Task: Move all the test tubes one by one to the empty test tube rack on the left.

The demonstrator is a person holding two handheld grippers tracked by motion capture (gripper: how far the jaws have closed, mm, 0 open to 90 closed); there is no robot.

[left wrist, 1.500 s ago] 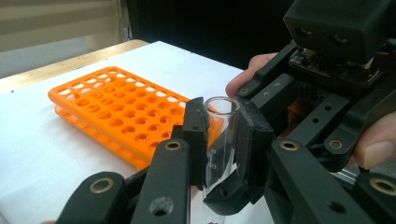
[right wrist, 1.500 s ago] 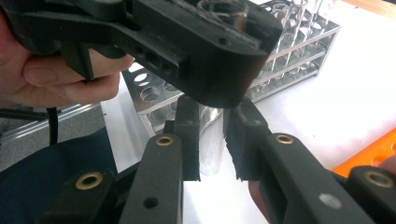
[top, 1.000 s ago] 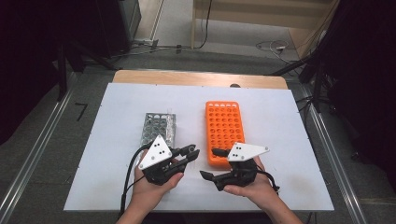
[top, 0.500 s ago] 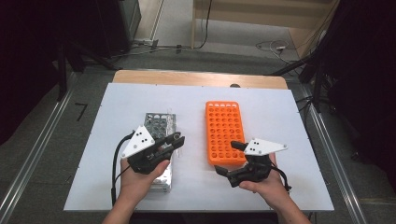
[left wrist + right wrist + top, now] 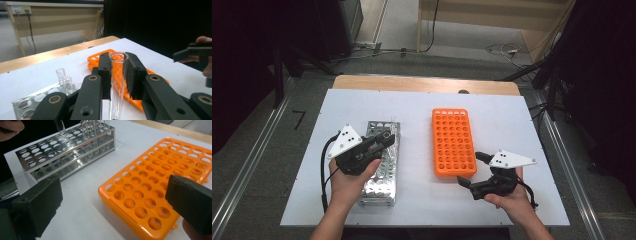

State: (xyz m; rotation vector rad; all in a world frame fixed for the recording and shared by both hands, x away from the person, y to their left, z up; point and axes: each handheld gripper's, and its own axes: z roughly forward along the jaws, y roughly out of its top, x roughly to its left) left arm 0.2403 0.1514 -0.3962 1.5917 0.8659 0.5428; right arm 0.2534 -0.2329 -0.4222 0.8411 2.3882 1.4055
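My left gripper (image 5: 384, 139) is shut on a clear glass test tube (image 5: 117, 82), which stands upright between the pads (image 5: 135, 75). It hovers over the steel tube rack (image 5: 379, 175) on the left of the white board. Several glass tubes (image 5: 92, 135) stand in that rack's far end. My right gripper (image 5: 469, 169) sits at the near right corner of the orange rack (image 5: 453, 142). Its jaws have just been opening and now stand wide apart with nothing between them. In the right gripper view the orange rack (image 5: 155, 182) lies just ahead, its holes empty.
The white board (image 5: 512, 125) lies on a wooden table (image 5: 422, 82) whose far edge shows behind it. Cables and dark stands (image 5: 557, 75) flank the table on the floor. Bare board stretches between the two racks.
The two hands have drawn apart from the front middle. The left one carried the tube left over the steel rack. The right one moved right and its jaws spread wider.
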